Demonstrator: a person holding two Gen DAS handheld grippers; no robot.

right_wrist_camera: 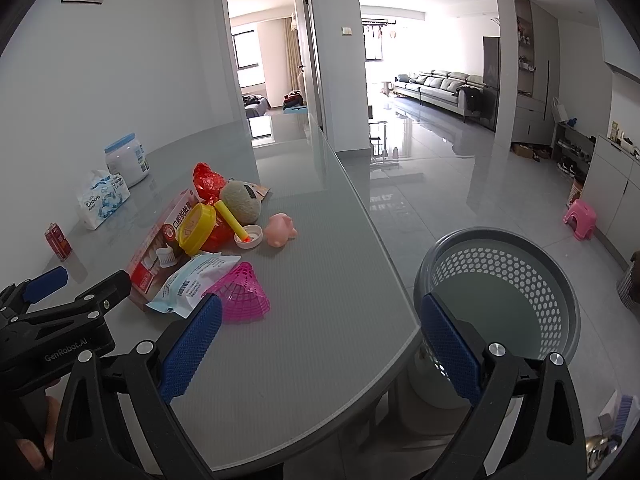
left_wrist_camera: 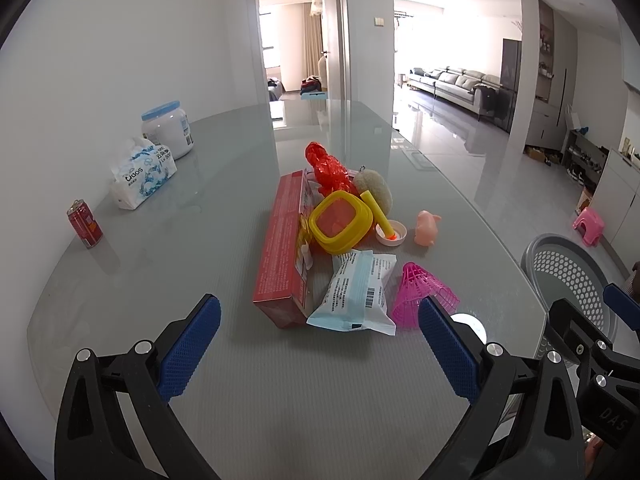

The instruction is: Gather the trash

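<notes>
I have both the left gripper [left_wrist_camera: 320, 344] and right gripper [right_wrist_camera: 320, 340] spread wide, holding nothing. The basket [right_wrist_camera: 560, 280] looks empty; the whole trash pile [left_wrist_camera: 332, 248] remains on the table [left_wrist_camera: 200, 240].

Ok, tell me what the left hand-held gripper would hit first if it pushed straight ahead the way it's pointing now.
Probably the white and blue packet. The open left hand-held gripper hovers above the table with that packet nearest ahead between its fingers, the red box beside it. Height above the table is unclear, so it might pass over.
</notes>
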